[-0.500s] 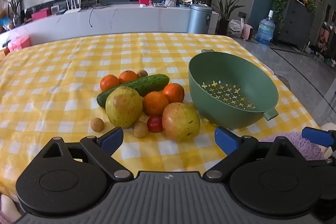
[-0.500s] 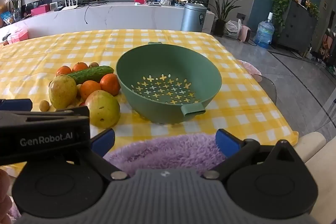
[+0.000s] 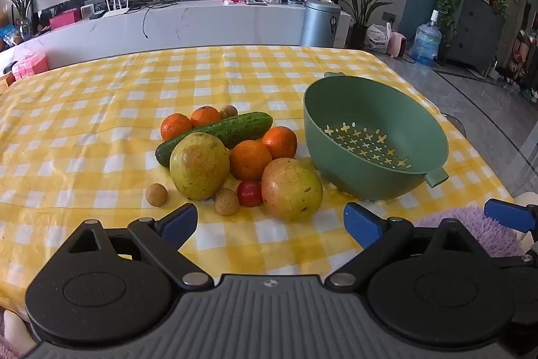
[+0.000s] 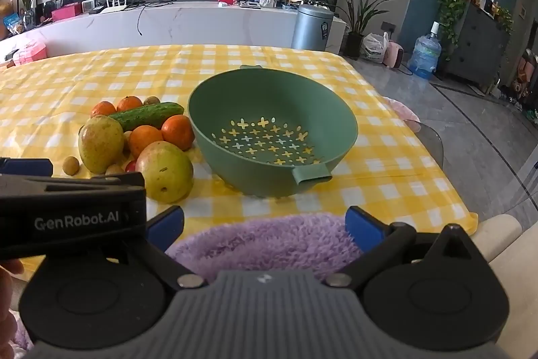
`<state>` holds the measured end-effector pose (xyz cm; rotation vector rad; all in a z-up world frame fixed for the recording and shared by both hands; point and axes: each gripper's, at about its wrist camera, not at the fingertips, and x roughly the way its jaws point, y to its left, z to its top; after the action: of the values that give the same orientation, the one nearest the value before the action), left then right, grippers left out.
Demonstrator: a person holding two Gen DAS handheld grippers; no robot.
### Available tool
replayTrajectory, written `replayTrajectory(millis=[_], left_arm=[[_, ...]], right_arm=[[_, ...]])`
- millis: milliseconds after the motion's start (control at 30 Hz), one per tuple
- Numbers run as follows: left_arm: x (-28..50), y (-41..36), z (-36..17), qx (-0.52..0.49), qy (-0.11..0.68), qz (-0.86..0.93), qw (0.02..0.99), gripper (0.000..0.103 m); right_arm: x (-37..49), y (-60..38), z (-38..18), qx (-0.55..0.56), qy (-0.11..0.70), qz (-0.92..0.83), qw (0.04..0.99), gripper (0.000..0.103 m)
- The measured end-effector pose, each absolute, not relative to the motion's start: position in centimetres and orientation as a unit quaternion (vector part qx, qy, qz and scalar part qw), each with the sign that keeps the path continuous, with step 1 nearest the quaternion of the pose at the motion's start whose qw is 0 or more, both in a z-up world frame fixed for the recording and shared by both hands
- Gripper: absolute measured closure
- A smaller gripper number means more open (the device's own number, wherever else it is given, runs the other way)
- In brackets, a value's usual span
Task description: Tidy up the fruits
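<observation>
Barely anything has shifted since half a second ago: both views sit a touch closer to the table, fruit pile and bowl unmoved. You're at the very start, approach step, nothing sorted yet.

Fruit sits in a tight cluster left of the green colander bowl [image 3: 375, 137], all on the yellow checked tablecloth [image 3: 84, 123]. Nearest you: a reddish-green pear [image 3: 292, 189], touching a cherry tomato [image 3: 250, 193] on its left. A second, yellower pear [image 3: 199, 165] stands left of that, with a small brown longan [image 3: 227, 201] between them near the front, and another longan [image 3: 156, 194] apart on the left. Four oranges, e.g. one [image 3: 250, 159] mid-pile, and a cucumber [image 3: 215, 137] lying across the far side (not a fruit, so I'd judge it stays out). Bowl holds nothing.

Your left gripper [image 3: 270, 221] hangs just short of the near pear, jaws spread wide, holding and touching nothing. Your right gripper [image 4: 265, 224] is also spread wide and bare, hovering over a purple fluffy cushion [image 4: 269, 241] at the table's near edge, pointed at the bowl.

Next move, likely: push the left gripper forward onto the near pear. It's wide and rounded, so keep the full opening, close around the middle, and mind nudging the tomato and longan, which could roll. Then carry right into the bowl.
</observation>
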<state>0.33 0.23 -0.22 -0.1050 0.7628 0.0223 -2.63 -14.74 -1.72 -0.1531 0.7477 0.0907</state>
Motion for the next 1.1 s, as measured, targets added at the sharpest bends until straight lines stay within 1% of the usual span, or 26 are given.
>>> replayTrajectory(millis=[1100], left_arm=[[0.32,0.17,-0.38,-0.052,0.383,0.018,0.922,0.0]], right_arm=[[-2.51,-14.46,-2.18,-0.082,0.371,0.045,0.924,0.005]])
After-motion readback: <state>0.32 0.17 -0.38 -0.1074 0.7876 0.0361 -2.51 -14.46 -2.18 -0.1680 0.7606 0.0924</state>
